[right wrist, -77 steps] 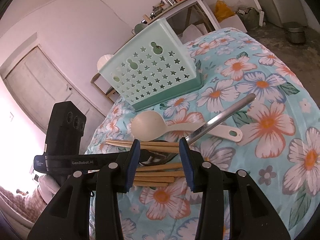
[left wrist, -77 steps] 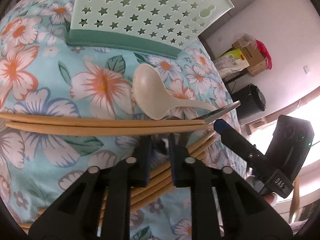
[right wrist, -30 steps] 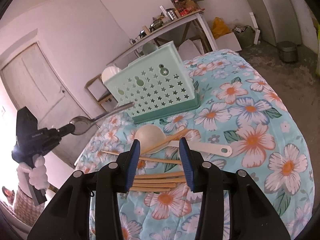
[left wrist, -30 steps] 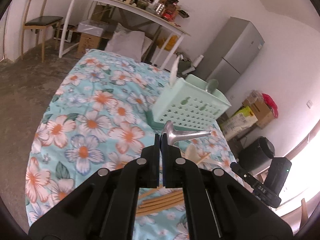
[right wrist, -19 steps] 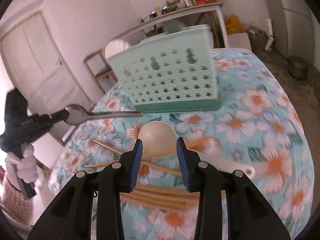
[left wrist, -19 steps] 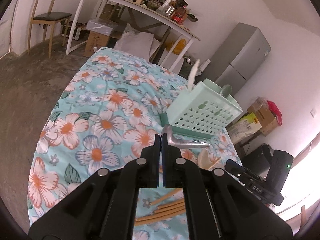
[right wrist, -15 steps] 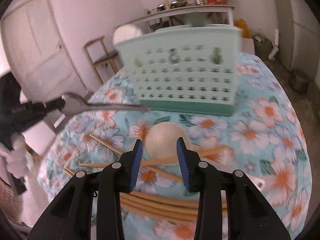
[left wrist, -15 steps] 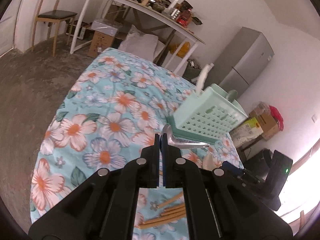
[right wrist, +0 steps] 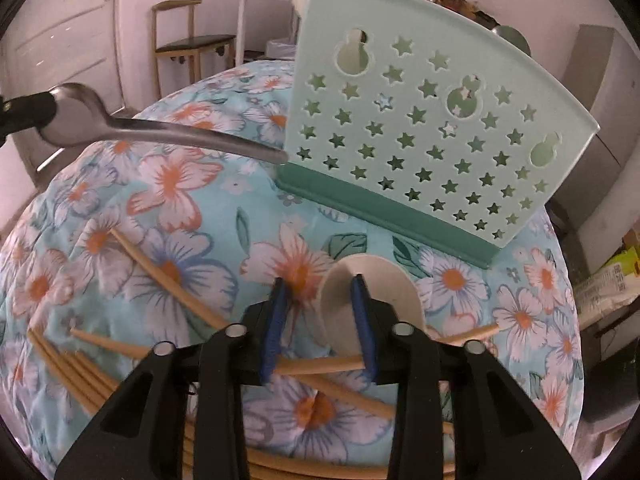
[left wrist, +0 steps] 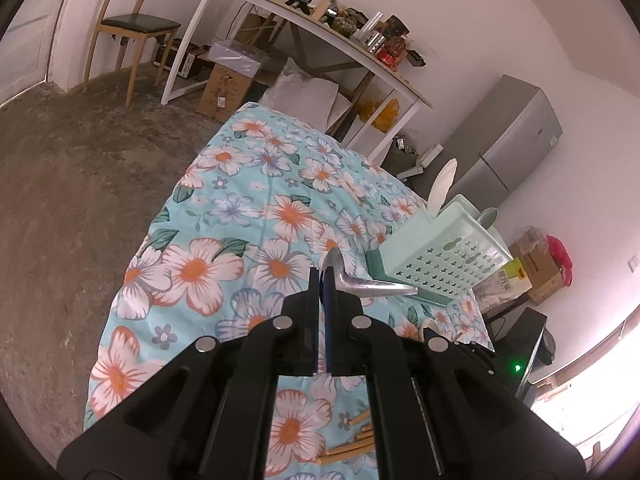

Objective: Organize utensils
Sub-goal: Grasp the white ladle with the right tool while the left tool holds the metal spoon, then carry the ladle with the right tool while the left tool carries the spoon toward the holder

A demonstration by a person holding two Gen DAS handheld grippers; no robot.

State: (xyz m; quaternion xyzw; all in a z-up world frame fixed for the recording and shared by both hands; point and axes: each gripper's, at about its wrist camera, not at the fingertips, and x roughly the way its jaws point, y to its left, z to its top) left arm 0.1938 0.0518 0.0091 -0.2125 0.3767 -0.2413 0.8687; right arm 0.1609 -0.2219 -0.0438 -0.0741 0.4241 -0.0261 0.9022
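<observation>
My left gripper (left wrist: 322, 276) is shut on the bowl of a metal spoon (left wrist: 372, 284), held above the floral cloth. Its handle (right wrist: 180, 136) points at the lower left corner of the mint star-holed basket (right wrist: 420, 120). My right gripper (right wrist: 320, 296) hangs low over the cream spoon (right wrist: 340, 304), its jaws closing. The bowl's left rim lies between them, the right finger over the bowl and the left finger clear of it. A chopstick (right wrist: 316, 366) crosses under the jaws. Several more chopsticks (right wrist: 168, 276) lie scattered to the left.
The basket (left wrist: 440, 256) holds a white spoon (left wrist: 442, 184) and a green one (left wrist: 488, 216). The floral cloth (left wrist: 248, 216) drops off at the table's rounded edges. Beyond stand a chair (left wrist: 132, 28), a white desk (left wrist: 320, 20), a grey fridge (left wrist: 508, 140) and cardboard boxes (left wrist: 536, 272).
The right gripper has come down and rolled over the cream spoon, and its jaws have narrowed. The left gripper has carried the metal spoon a little to the left of the basket.
</observation>
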